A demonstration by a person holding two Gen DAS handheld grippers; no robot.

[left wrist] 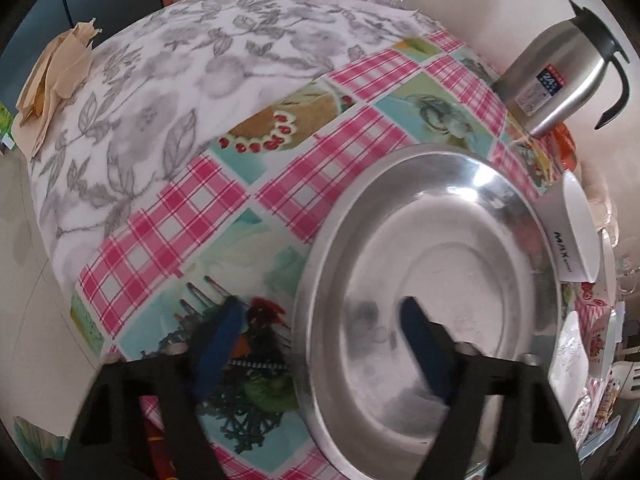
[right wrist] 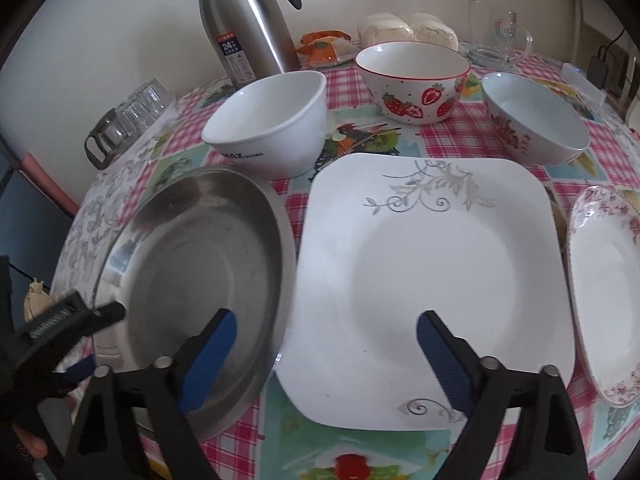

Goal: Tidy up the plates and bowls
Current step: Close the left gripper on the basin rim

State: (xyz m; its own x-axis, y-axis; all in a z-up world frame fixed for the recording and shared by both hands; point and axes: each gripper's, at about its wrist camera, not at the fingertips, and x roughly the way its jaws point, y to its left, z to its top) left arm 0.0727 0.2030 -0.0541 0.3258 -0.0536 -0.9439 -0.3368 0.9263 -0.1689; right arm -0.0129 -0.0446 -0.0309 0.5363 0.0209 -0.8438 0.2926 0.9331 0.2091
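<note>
The left gripper [left wrist: 322, 312] hangs over the near left rim of the steel plate [left wrist: 432, 248], its fingers apart: one blue pad above the plate's inside, the other above the tablecloth [left wrist: 208, 200], and neither pressing on the rim. The right gripper [right wrist: 326, 330] also stands spread, with one pad over the steel plate and the other over the white square plate [right wrist: 432, 264] just beside it, gripping nothing. Behind these plates sit a white bowl [right wrist: 268, 128], a strawberry bowl [right wrist: 414, 80] and a flowered bowl [right wrist: 536, 120]. A flowered plate [right wrist: 608, 296] lies at the right, a steel jug [right wrist: 244, 24] at the back.
</note>
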